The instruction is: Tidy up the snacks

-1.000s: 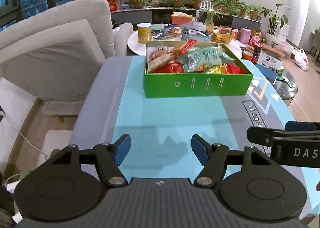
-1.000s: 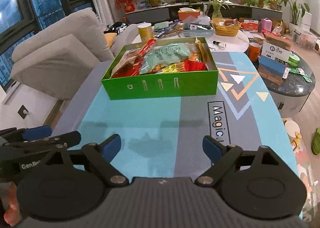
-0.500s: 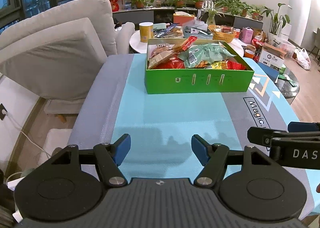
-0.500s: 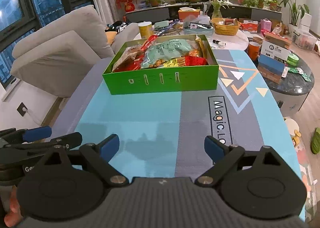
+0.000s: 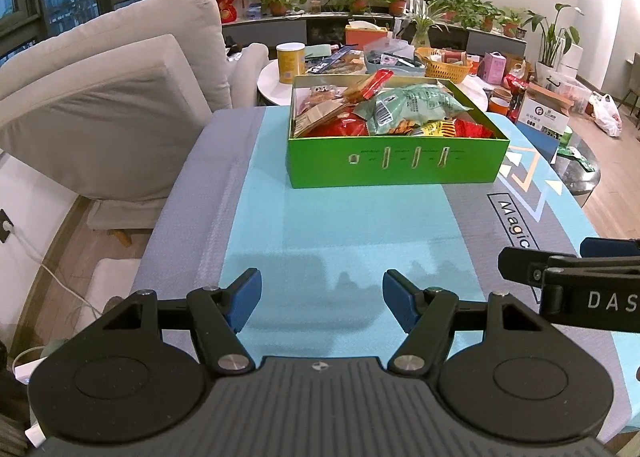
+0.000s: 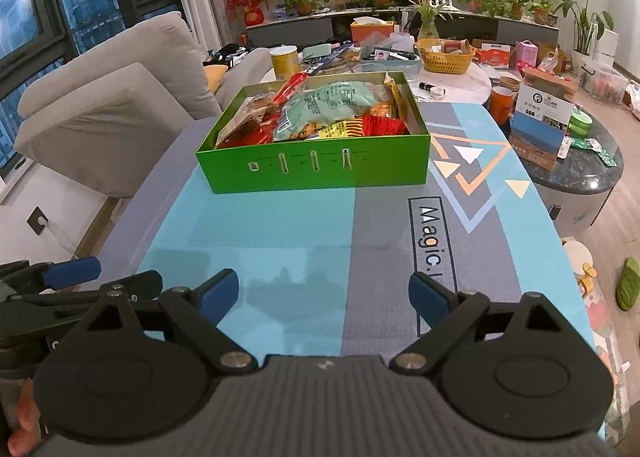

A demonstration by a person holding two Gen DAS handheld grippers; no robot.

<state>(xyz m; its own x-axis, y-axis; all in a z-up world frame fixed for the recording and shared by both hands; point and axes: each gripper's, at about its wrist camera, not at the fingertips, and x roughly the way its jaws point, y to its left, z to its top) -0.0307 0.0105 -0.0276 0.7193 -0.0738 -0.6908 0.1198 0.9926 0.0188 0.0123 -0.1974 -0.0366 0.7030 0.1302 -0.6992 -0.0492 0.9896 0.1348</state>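
The left gripper point(image 5: 322, 299) hangs with its blue-tipped jaws spread wide and nothing between them, only the teal strip of the tablecloth point(image 5: 360, 225) showing through the gap. The right gripper point(image 6: 324, 297) is the same: jaws released, empty, poised over the seam where teal meets grey. Each tool pokes into the other's view from the side, cut off by the frame edge, so only part of its fingers shows.

Both sit at the near end of the cloth, well apart from the green box point(image 5: 396, 169), which rests on the cloth's far end. Snack packets are heaped in the box above its rim: a pale green bag point(image 5: 412, 105) on top, red and yellow wrappers point(image 6: 360, 127) under it, partly buried, their print too small to read. What lies at the bottom of the box is hidden.

Left of the box stands a grey sofa point(image 5: 120, 97); behind it, a cluttered white round table point(image 6: 460, 81).
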